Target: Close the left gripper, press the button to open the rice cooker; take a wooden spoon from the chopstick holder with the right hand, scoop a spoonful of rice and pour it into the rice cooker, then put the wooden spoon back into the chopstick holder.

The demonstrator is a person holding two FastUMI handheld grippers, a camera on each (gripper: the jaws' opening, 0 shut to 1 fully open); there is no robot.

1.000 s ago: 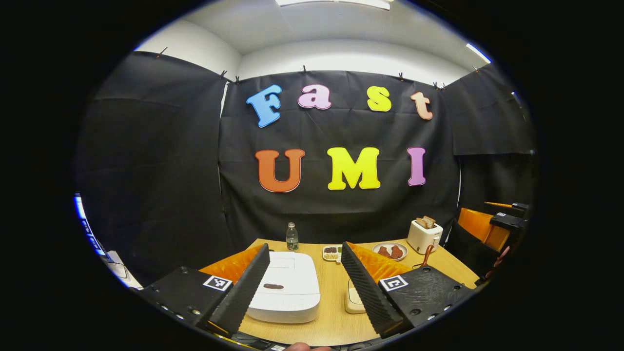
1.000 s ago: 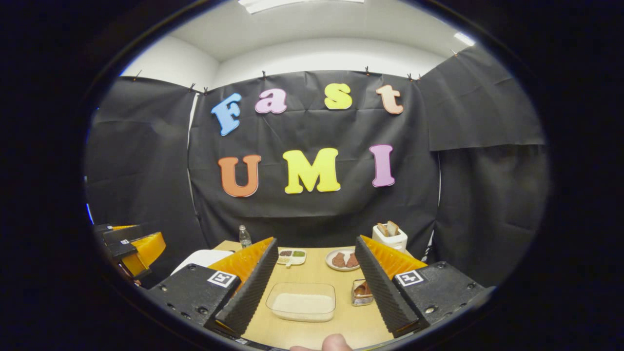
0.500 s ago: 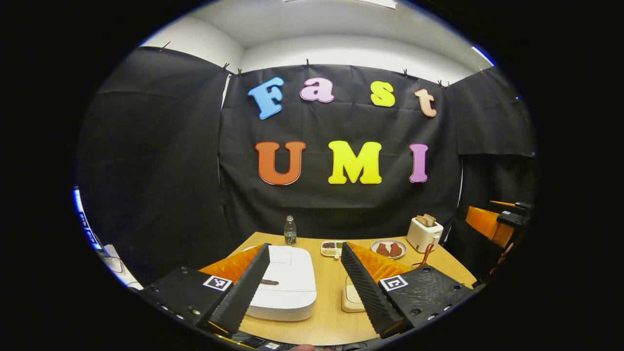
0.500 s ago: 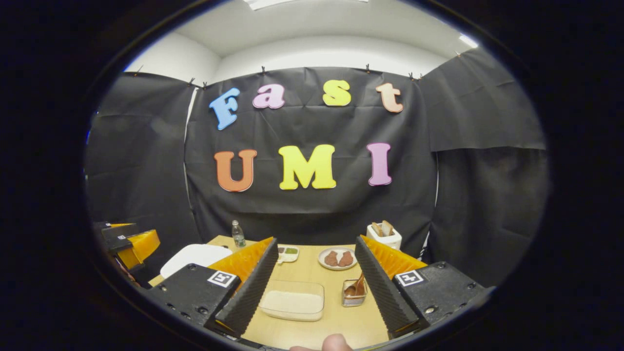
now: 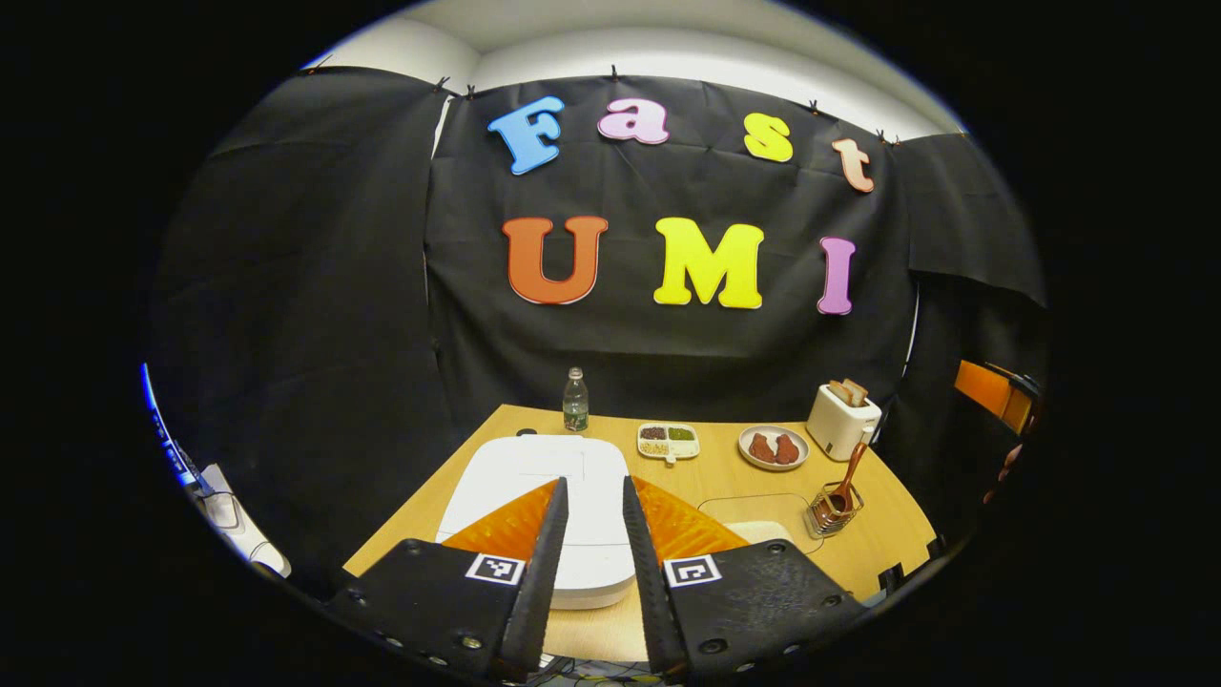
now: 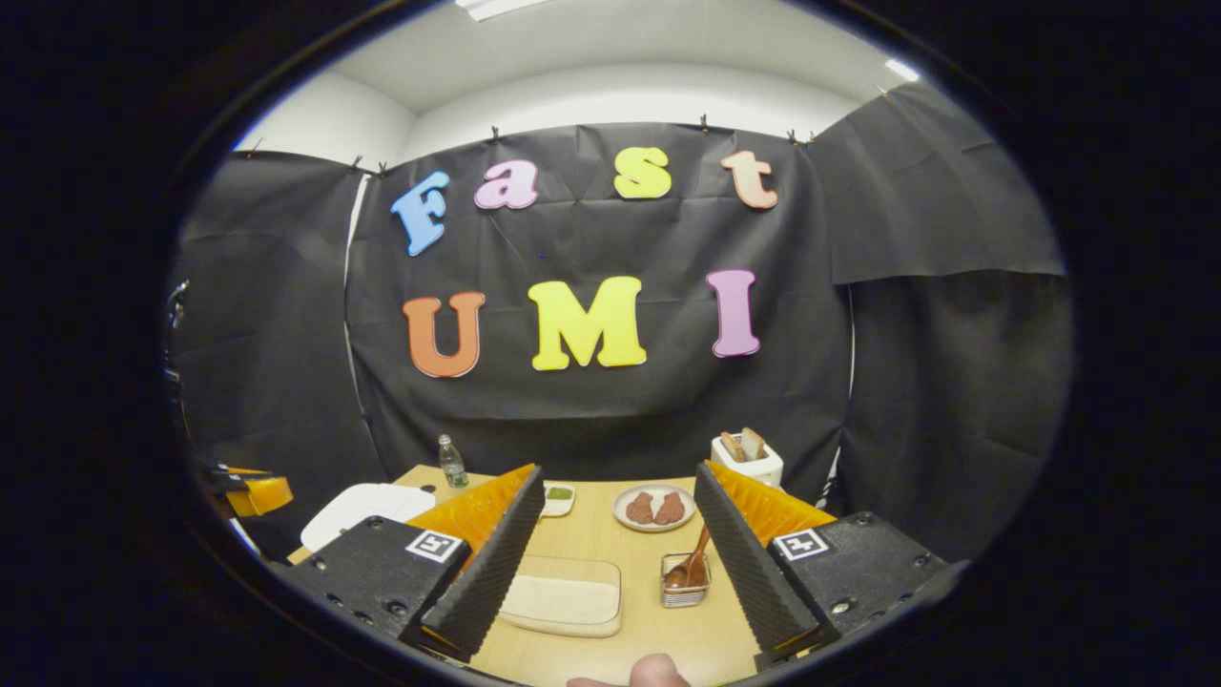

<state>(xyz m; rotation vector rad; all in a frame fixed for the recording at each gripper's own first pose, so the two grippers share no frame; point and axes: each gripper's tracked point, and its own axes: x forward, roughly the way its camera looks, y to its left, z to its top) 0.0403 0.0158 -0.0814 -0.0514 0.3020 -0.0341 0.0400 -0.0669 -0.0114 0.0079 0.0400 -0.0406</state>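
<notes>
The white rice cooker (image 5: pixel 534 468) sits lid down on the left of the wooden table (image 5: pixel 725 477). My left gripper (image 5: pixel 593 487) hangs over its near edge, jaws drawn close with a narrow gap and nothing between them. A wire chopstick holder (image 5: pixel 832 510) at the right holds the wooden spoon (image 5: pixel 849 472). The clear rice container (image 5: pixel 754 510) lies beside it. In the right gripper view, my right gripper (image 6: pixel 615 477) stands open above the rice container (image 6: pixel 561 601) and the chopstick holder (image 6: pixel 685 587) with the spoon (image 6: pixel 694 558). The cooker (image 6: pixel 367 506) shows at the left there.
Along the table's back stand a water bottle (image 5: pixel 575 401), a divided dish (image 5: pixel 669 441), a plate of brown food (image 5: pixel 773 448) and a toaster (image 5: pixel 842 418) with bread. A fingertip (image 6: pixel 658 673) shows at the bottom of the right gripper view.
My left gripper's fingers have drawn together from wide apart to a narrow gap, and its view has risen and tipped down over the cooker. The right gripper has barely shifted.
</notes>
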